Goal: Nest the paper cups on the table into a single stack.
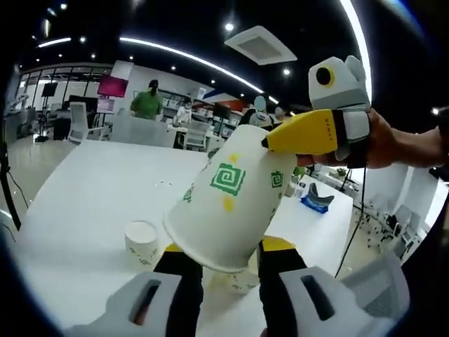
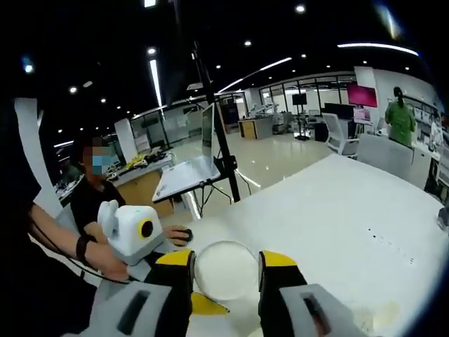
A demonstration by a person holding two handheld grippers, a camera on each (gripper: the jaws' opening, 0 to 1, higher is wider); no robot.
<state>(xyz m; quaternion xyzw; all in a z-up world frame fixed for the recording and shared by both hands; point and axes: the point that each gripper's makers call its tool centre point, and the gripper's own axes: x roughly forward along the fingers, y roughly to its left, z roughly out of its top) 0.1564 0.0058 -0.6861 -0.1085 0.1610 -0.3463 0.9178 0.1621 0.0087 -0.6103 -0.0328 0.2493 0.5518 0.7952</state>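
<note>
Held aloft above the white table (image 1: 91,189), a paper cup (image 1: 228,203) is pinched at its base by the left gripper (image 1: 217,261) and at its rim by the right gripper (image 1: 266,144) — likely steadying it for nesting. The left gripper view adds two more cups (image 1: 142,242) standing below on the table, while the right gripper view looks at the cup's round bottom between its jaws — and a laptop (image 2: 188,172) beyond.

No legible text; the paper cup (image 1: 228,200) bears only patterns.
</note>
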